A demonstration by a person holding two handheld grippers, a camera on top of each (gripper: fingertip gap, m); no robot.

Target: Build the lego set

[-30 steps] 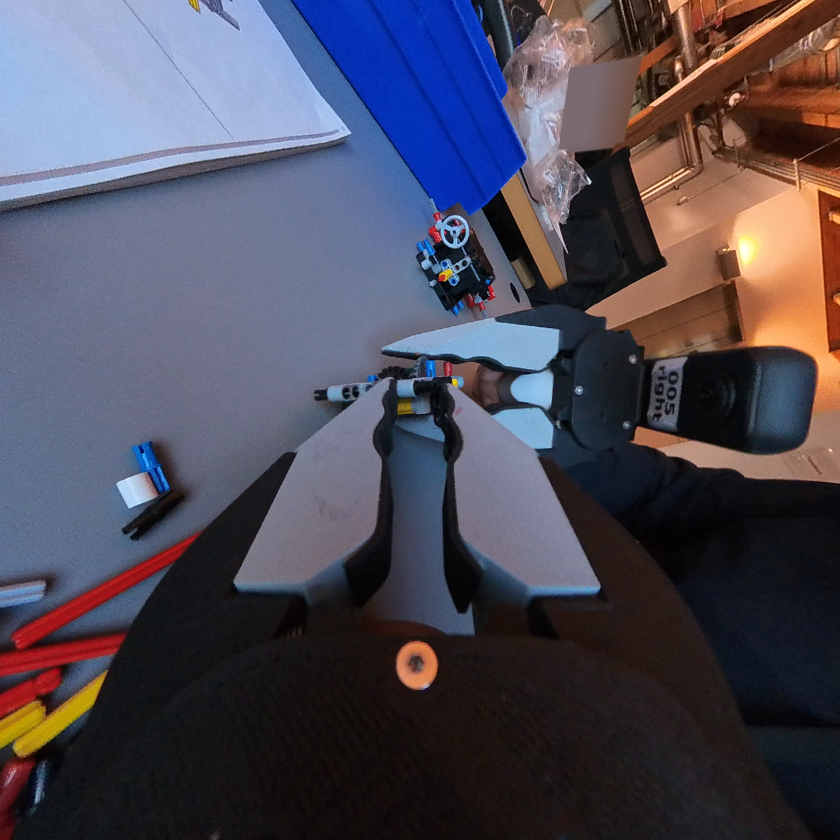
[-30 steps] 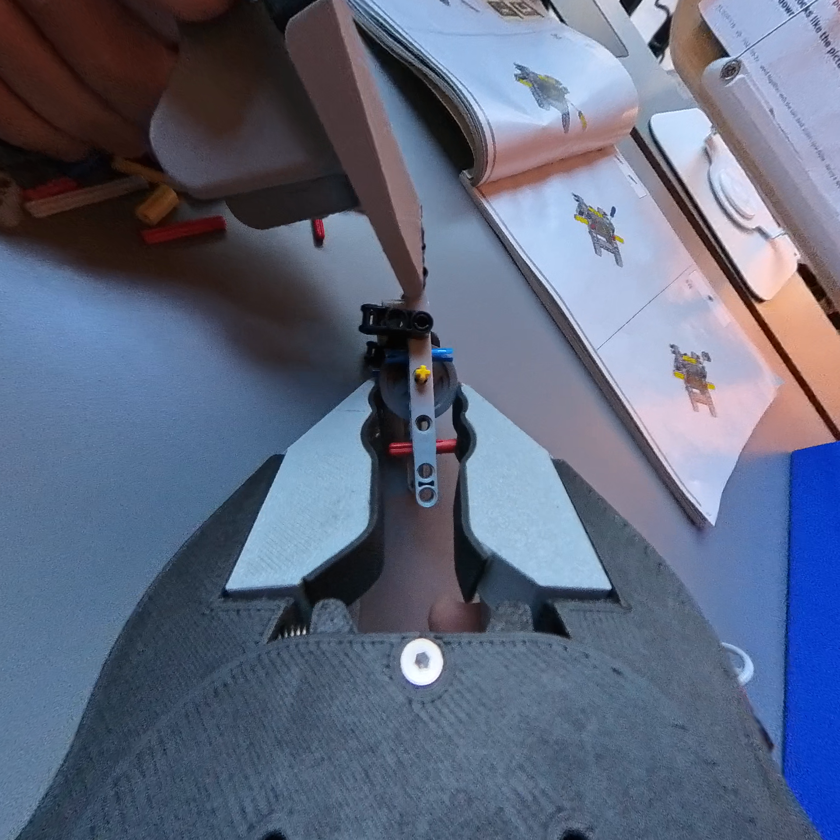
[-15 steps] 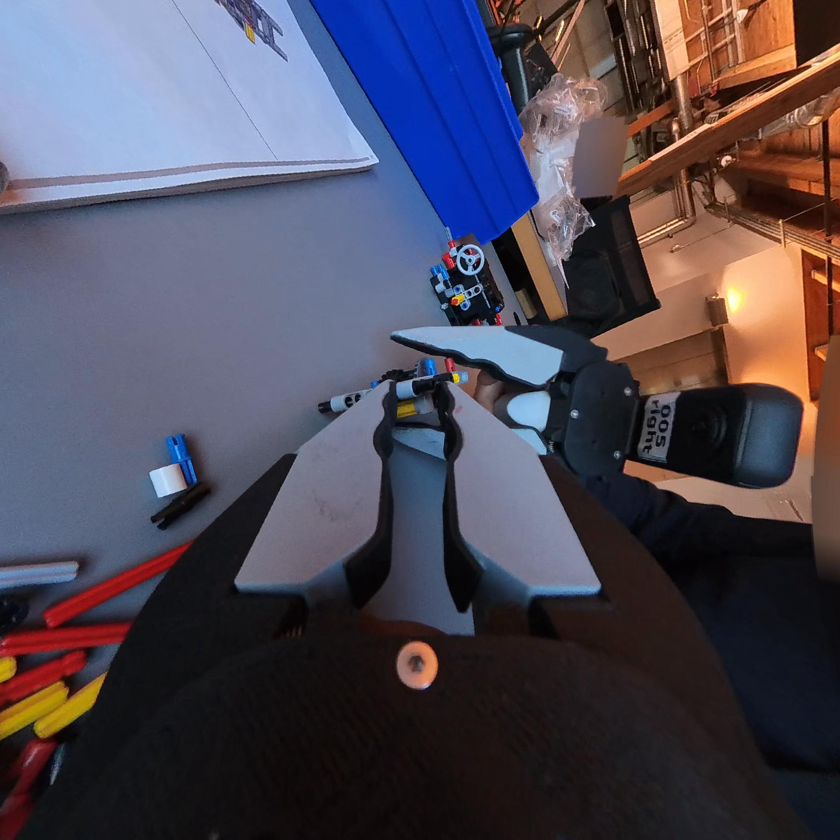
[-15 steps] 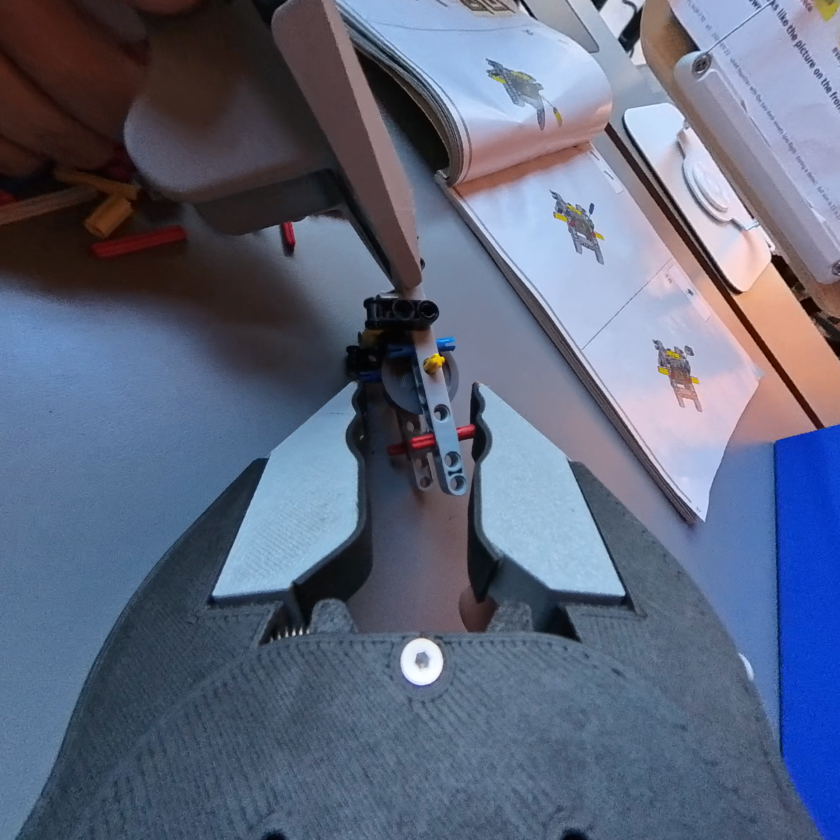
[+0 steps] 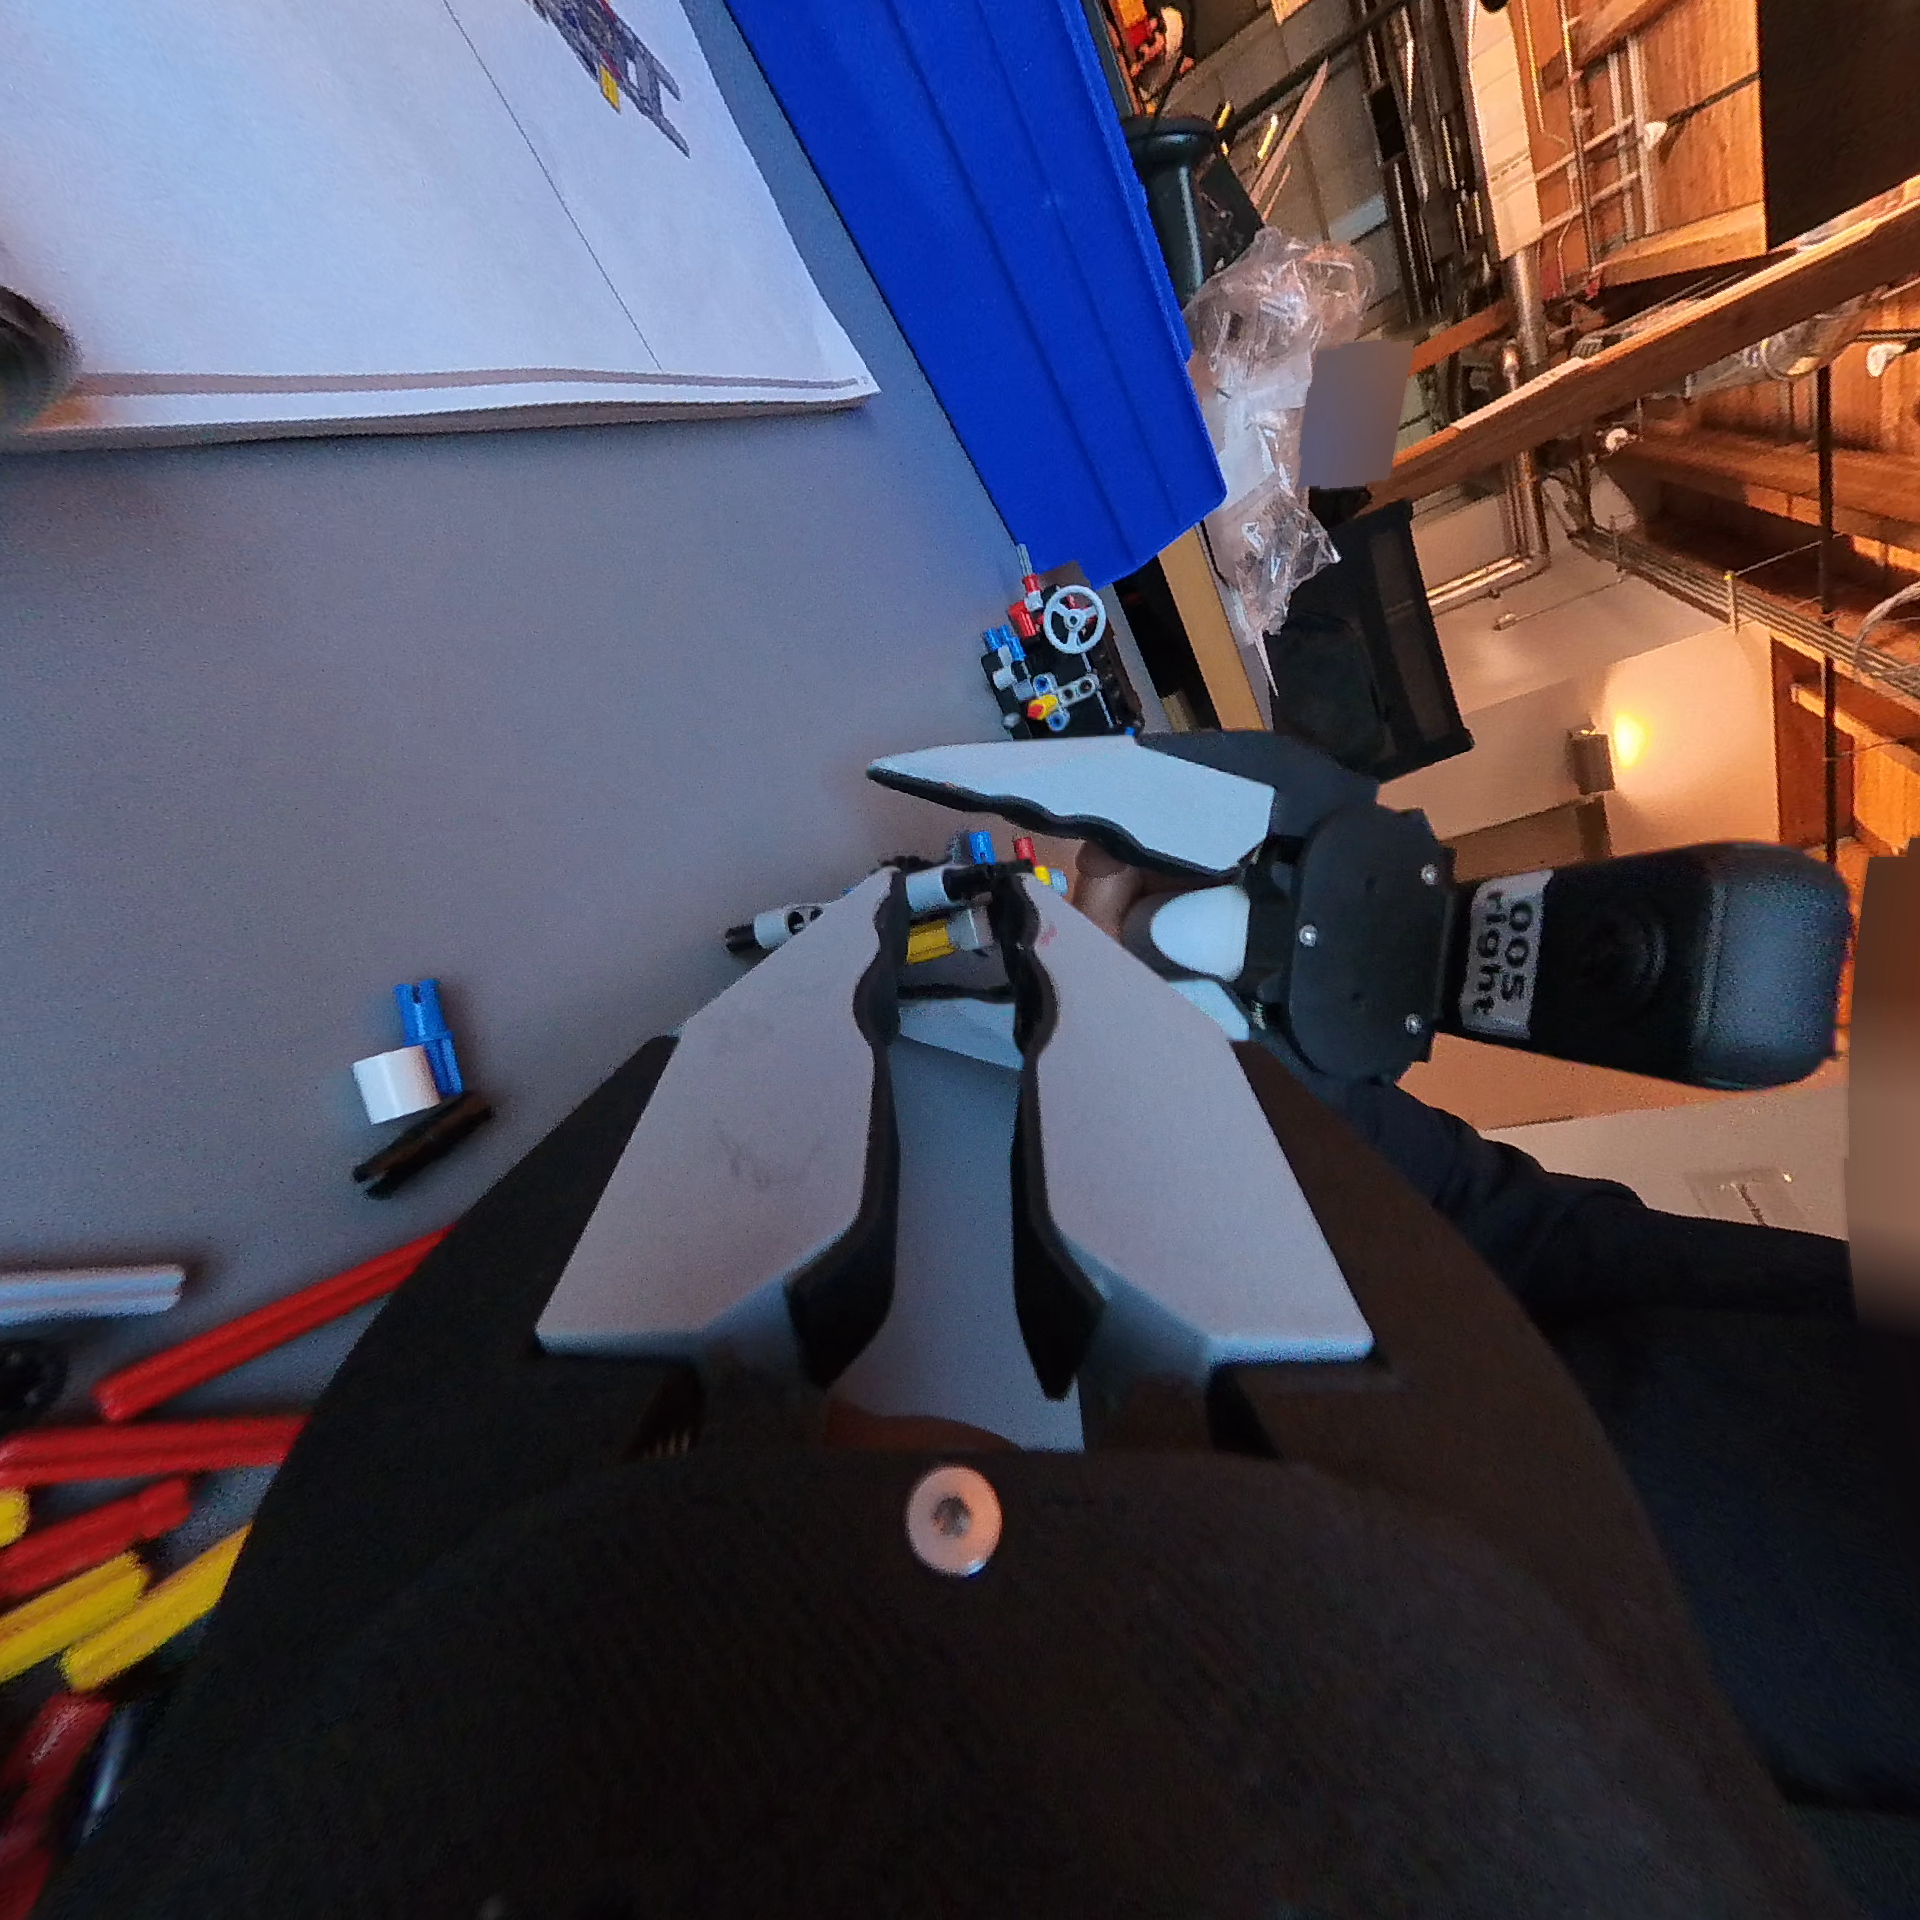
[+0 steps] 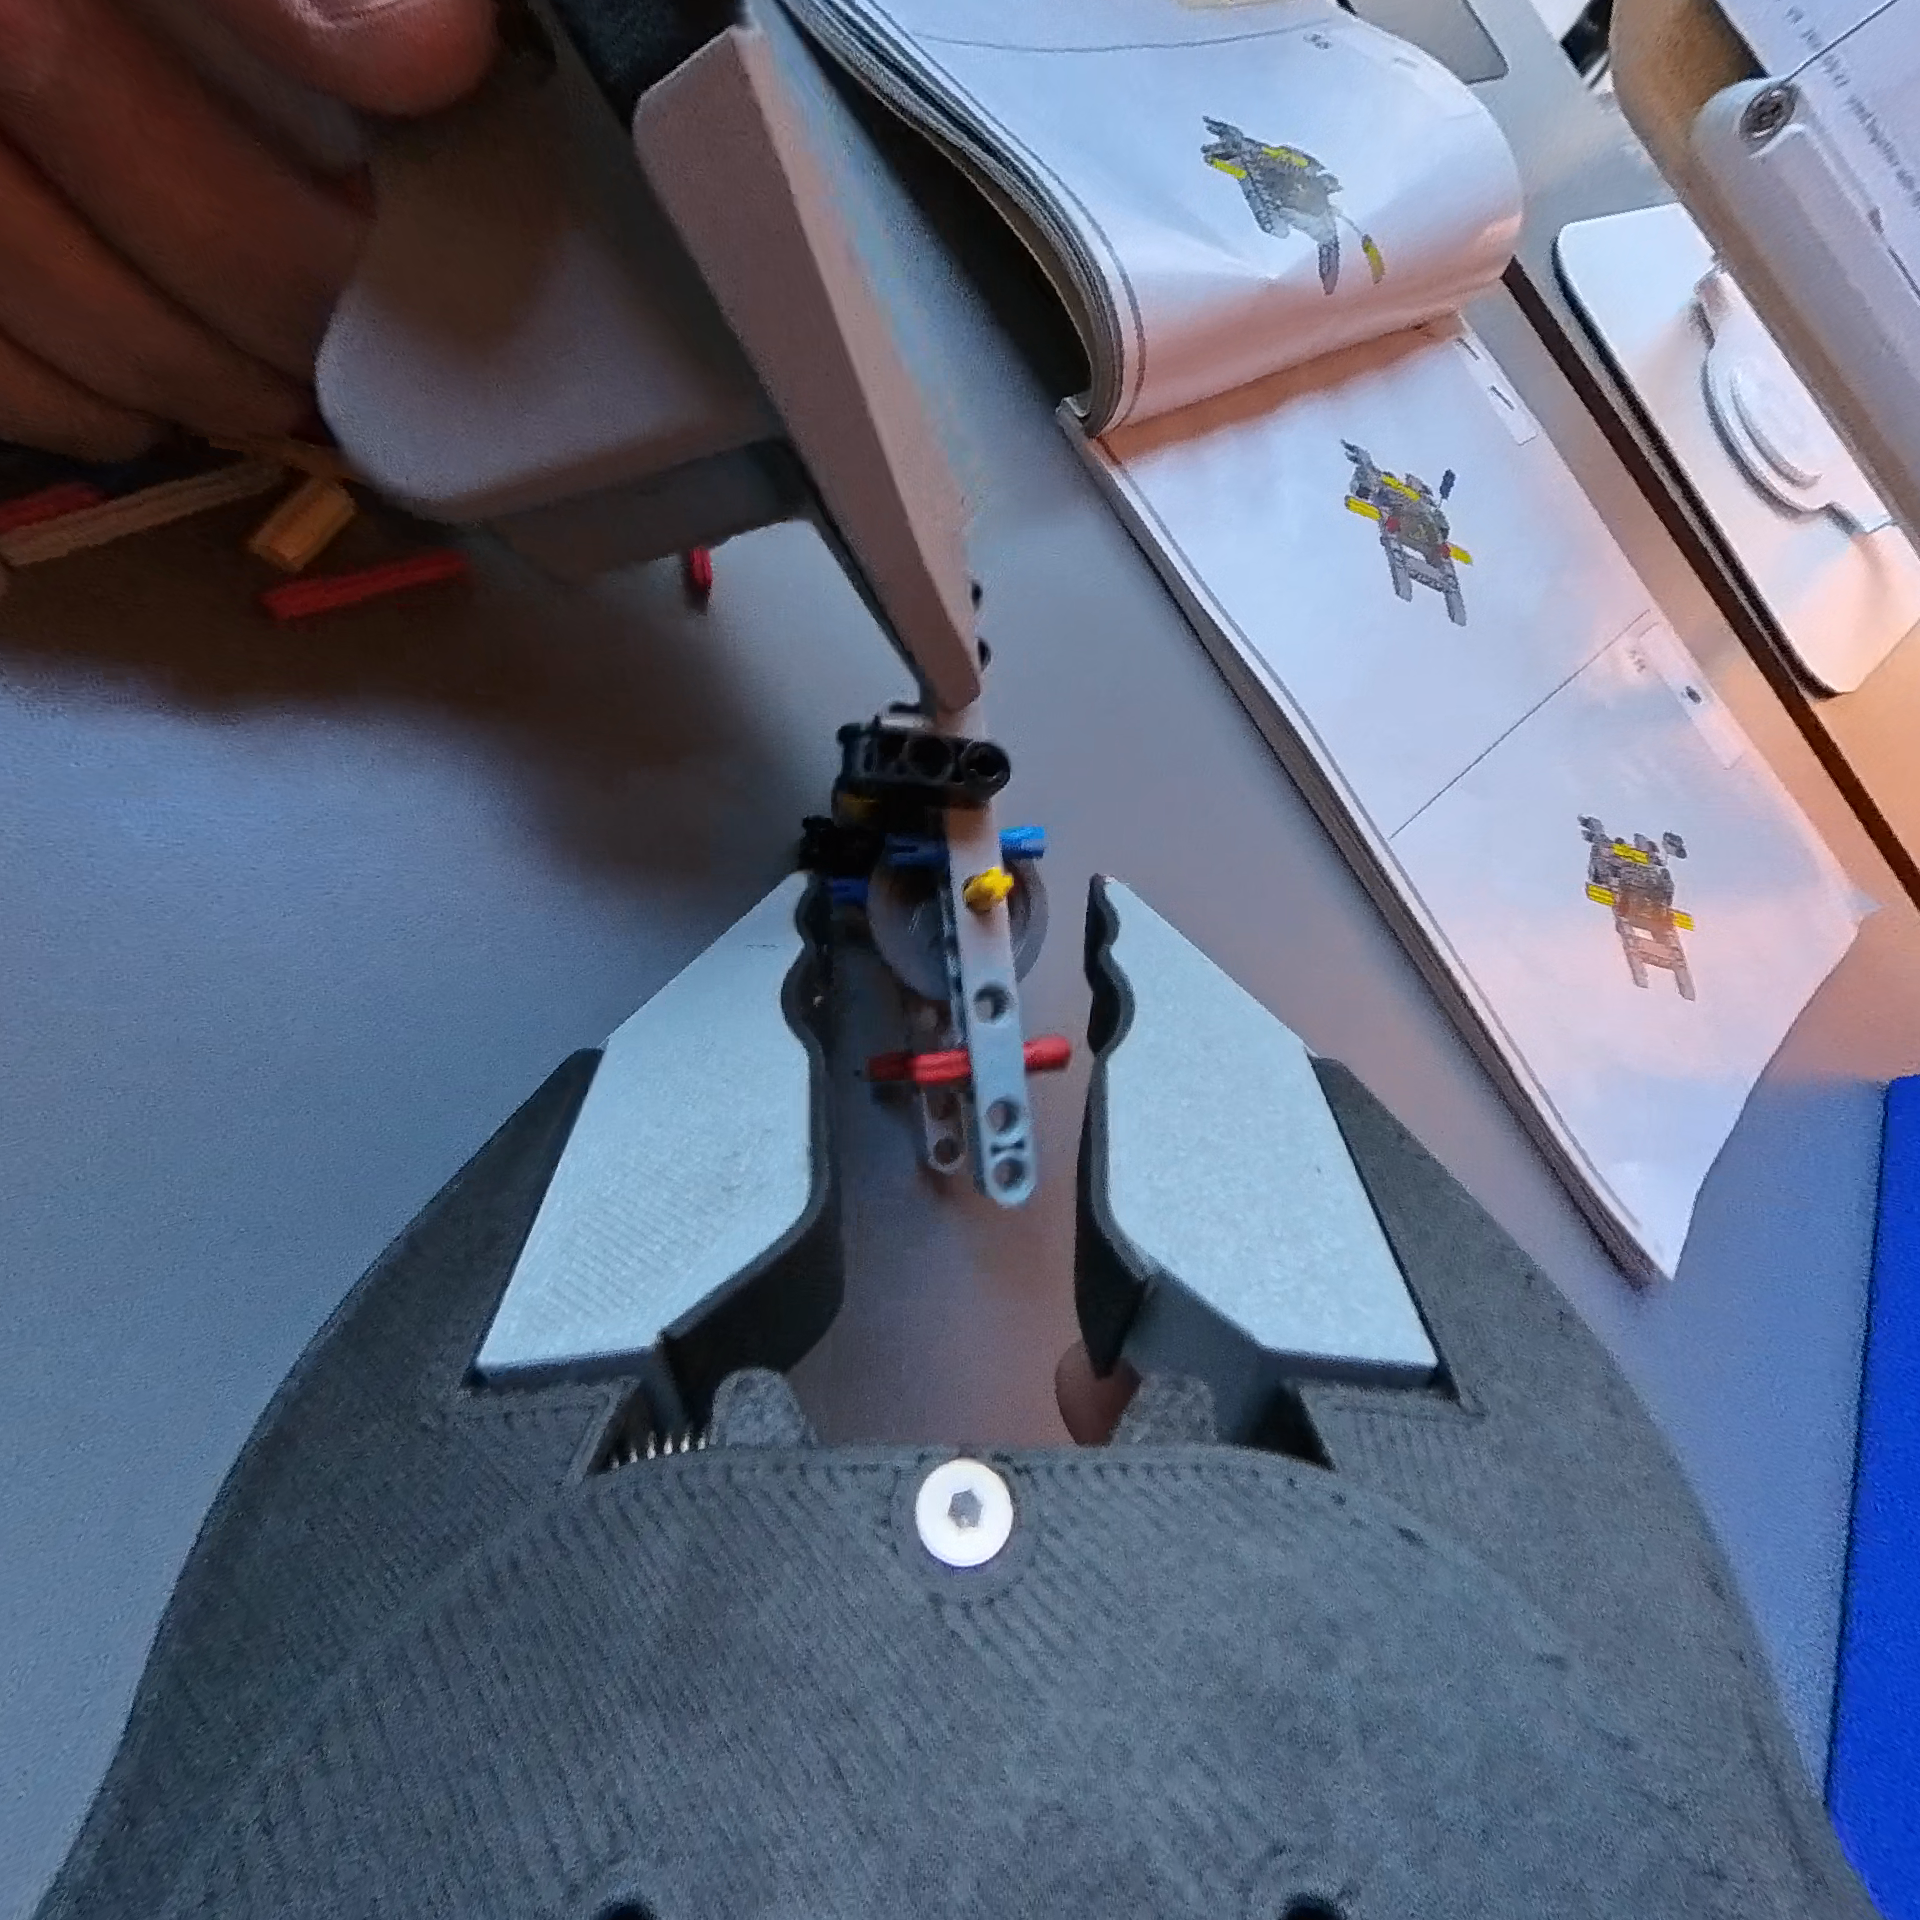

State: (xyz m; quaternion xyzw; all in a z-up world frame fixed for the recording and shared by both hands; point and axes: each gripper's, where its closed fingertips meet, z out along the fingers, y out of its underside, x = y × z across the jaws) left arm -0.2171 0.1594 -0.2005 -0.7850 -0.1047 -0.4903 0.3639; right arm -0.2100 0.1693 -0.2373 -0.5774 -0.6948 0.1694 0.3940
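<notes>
My left gripper is shut on a small building-brick assembly and holds it above the grey table. Grey, black and yellow parts show between its tips. In the right wrist view one left finger comes down from the top onto the assembly's black beam. Below this beam hang a grey holed beam, a grey disc and a red axle. My right gripper is open around the lower part, and its pads stand clear of the axle ends. One right finger shows beside the left tips.
An open instruction booklet lies at the right, also in the left wrist view. A blue bin and a second black assembly with a grey wheel stand beyond. Loose blue, white and black parts and red and yellow rods lie at the left. About 4 cm separates my left fingertips from my right.
My right jaws have opened wide and let go of the red axle and grey beam. My left gripper keeps its hold, and the assembly has tilted slightly.
</notes>
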